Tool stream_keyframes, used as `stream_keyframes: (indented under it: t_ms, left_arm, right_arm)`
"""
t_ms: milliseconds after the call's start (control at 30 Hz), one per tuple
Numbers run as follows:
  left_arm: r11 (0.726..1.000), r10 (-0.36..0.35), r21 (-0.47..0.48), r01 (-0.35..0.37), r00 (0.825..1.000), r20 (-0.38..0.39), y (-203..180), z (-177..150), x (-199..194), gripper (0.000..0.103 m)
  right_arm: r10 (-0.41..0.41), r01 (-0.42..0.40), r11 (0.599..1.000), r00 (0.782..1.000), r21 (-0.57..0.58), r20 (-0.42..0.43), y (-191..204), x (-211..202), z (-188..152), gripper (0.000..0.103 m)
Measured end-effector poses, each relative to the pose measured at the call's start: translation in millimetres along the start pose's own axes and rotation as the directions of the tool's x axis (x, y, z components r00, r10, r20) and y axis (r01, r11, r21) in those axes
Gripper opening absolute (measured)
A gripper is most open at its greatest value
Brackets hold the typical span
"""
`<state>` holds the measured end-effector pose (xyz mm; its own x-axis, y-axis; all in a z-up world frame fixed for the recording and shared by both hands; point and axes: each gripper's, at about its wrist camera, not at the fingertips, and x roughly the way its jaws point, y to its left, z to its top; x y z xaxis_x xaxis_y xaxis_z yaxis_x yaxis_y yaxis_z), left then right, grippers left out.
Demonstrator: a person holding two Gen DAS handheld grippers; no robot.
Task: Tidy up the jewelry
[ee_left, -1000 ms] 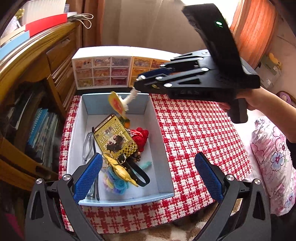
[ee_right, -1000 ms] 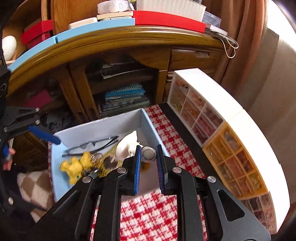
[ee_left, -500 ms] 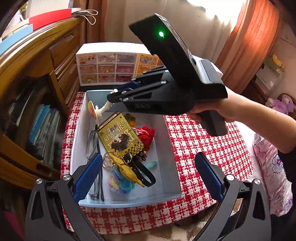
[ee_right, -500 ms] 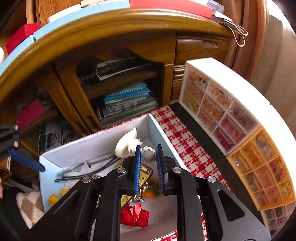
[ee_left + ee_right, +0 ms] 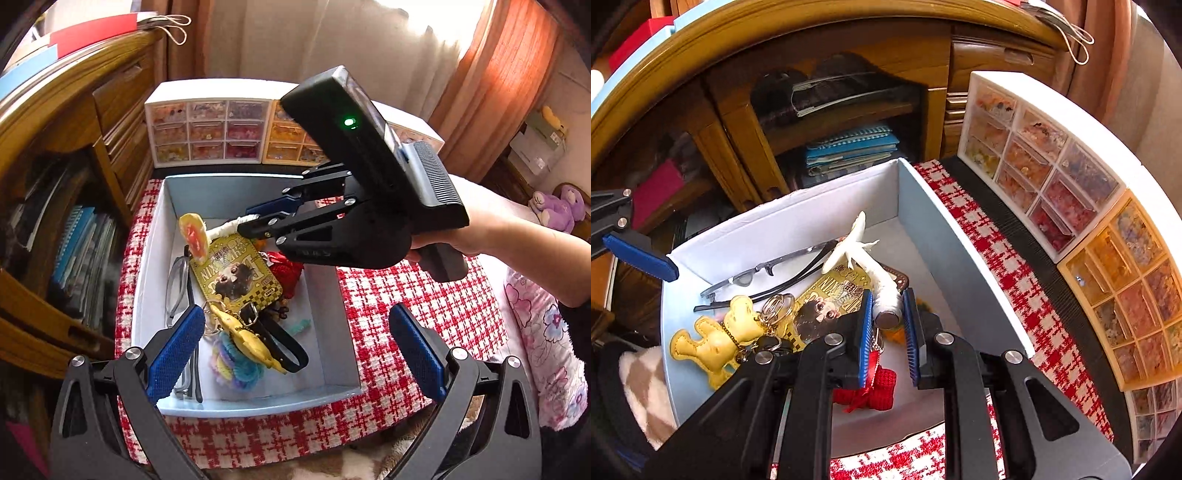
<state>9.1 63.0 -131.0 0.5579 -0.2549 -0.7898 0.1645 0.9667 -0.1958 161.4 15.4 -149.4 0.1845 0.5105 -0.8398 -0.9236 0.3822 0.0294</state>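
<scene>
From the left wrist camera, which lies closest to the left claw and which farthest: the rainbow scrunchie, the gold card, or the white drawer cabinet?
1. Rainbow scrunchie: nearest, at the near end of the blue box, just ahead of the left claw.
2. Gold card: mid-box, farther in.
3. White drawer cabinet: farthest, beyond the box's far wall.

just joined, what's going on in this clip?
A person is sorting trinkets with two handheld claws. The right claw is shut on a white charm with a yellow-orange disc, holding it over the pale blue box. In the box lie glasses, a yellow bear keychain, a gold tag and a red knit piece. The left claw is open, hovering at the box's near edge, holding nothing.
</scene>
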Motion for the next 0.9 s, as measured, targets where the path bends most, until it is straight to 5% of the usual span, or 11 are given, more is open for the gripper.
stream_keyframes:
  t_ms: [300, 433, 700, 767, 900]
  left_arm:
    - [1.000, 0.016, -0.002, -0.016, 1.000, 0.002, -3, 0, -3, 0.099]
    - [1.000, 0.023, -0.001, -0.023, 1.000, 0.004, -4, 0, -6, 0.099]
    - [1.000, 0.031, 0.003, -0.031, 0.999, 0.014, -6, 0, -11, 0.099]
    - [0.999, 0.036, 0.001, -0.036, 0.999, 0.015, -6, 0, -11, 0.099]
    - [0.999, 0.045, -0.011, -0.045, 0.999, 0.028, -5, 1, -16, 0.099]
  right_arm:
    - [-0.007, 0.006, 1.000, 0.998, -0.006, -0.055, 0, 5, 0, 0.018]
    - [-0.018, 0.018, 1.000, 0.999, 0.014, -0.046, -4, 4, -3, 0.046]
    - [-0.026, 0.027, 0.999, 1.000, 0.034, -0.004, -11, -15, 2, 0.075]
    - [-0.028, 0.028, 0.999, 0.999, 0.016, 0.016, -7, -21, 4, 0.096]
    - [-0.023, 0.021, 0.999, 0.997, 0.027, 0.075, -8, -38, 5, 0.097]
